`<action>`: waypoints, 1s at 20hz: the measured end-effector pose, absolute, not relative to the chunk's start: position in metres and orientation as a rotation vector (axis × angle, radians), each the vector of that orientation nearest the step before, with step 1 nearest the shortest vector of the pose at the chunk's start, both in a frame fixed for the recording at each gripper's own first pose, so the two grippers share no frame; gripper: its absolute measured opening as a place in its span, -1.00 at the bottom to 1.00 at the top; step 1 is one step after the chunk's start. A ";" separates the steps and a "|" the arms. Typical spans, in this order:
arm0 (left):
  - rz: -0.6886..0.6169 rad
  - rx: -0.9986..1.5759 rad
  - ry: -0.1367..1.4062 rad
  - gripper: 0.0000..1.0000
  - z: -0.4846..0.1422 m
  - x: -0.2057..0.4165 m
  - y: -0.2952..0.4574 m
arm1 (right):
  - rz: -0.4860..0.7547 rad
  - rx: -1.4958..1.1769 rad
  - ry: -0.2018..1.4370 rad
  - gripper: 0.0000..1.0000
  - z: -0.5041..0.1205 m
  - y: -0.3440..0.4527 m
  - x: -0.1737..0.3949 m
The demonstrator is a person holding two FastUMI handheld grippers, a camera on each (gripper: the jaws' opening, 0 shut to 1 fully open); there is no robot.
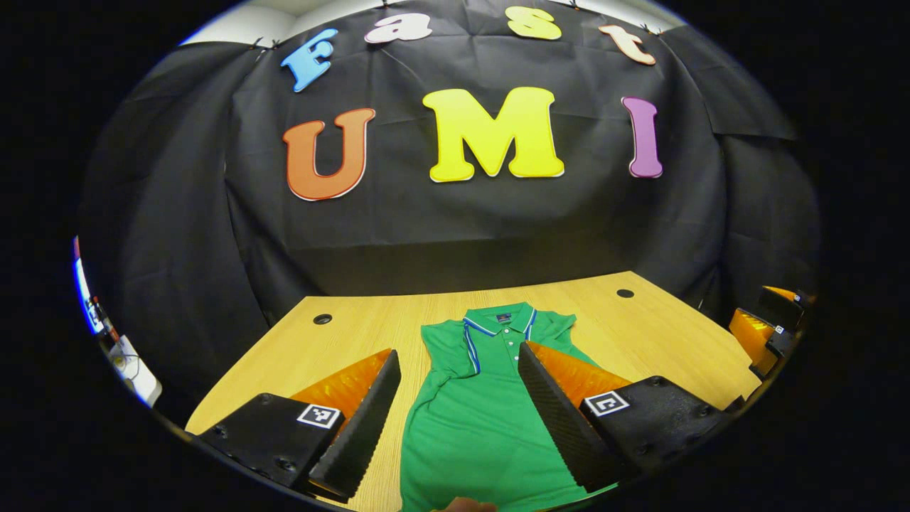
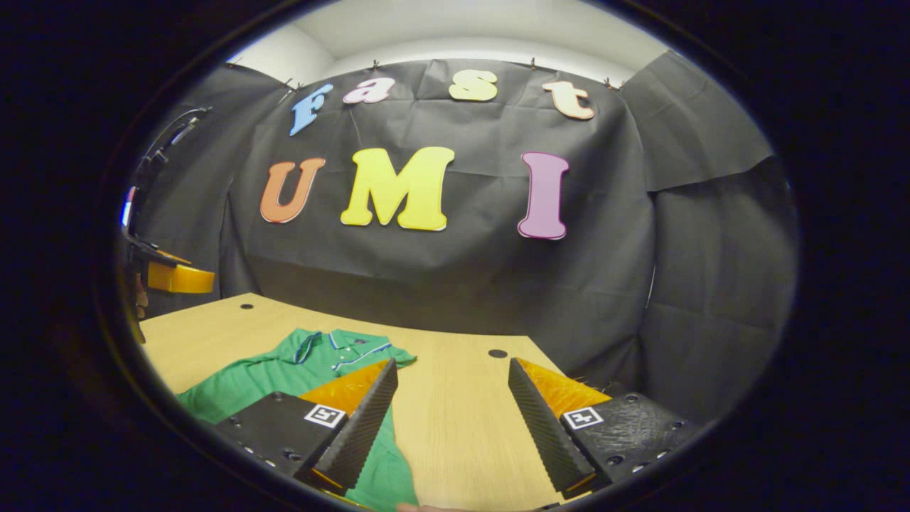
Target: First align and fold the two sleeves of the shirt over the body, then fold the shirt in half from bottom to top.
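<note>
A green polo shirt (image 1: 476, 419) lies flat on the wooden table (image 1: 661, 334), collar at the far end and buttons up. Its sleeves look tucked in against the body, with a blue and white stripe along the left one. My left gripper (image 1: 458, 353) hovers open above the shirt's lower body, one finger on each side of the placket. In the right gripper view the shirt (image 2: 284, 370) lies to the left. My right gripper (image 2: 451, 364) is open over bare table (image 2: 455, 419); its left finger overlaps the shirt's right edge. Nothing is between either pair of fingers.
The table has two round cable holes near its far corners (image 1: 322, 318) (image 1: 625, 293). The black cloth wall stands right behind the far edge. The other gripper (image 1: 771, 327) shows at the right rim of the left gripper view, and the other gripper (image 2: 170, 277) at the left rim of the right gripper view.
</note>
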State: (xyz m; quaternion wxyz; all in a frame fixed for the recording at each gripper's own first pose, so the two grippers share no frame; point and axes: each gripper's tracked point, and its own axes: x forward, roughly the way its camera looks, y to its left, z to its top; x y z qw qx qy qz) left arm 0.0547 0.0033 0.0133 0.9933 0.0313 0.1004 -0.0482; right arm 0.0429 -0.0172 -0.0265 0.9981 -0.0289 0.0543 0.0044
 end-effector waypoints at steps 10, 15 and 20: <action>-0.075 0.025 0.157 1.00 -0.047 -0.037 0.059 | -0.041 -0.018 0.062 0.90 -0.009 -0.019 -0.043; -0.005 0.089 0.158 1.00 -0.069 -0.070 0.079 | -0.076 0.029 -0.028 0.89 0.017 -0.031 -0.100; 0.011 0.069 0.141 1.00 -0.071 -0.086 0.087 | -0.052 -0.018 0.002 0.93 -0.007 -0.019 -0.123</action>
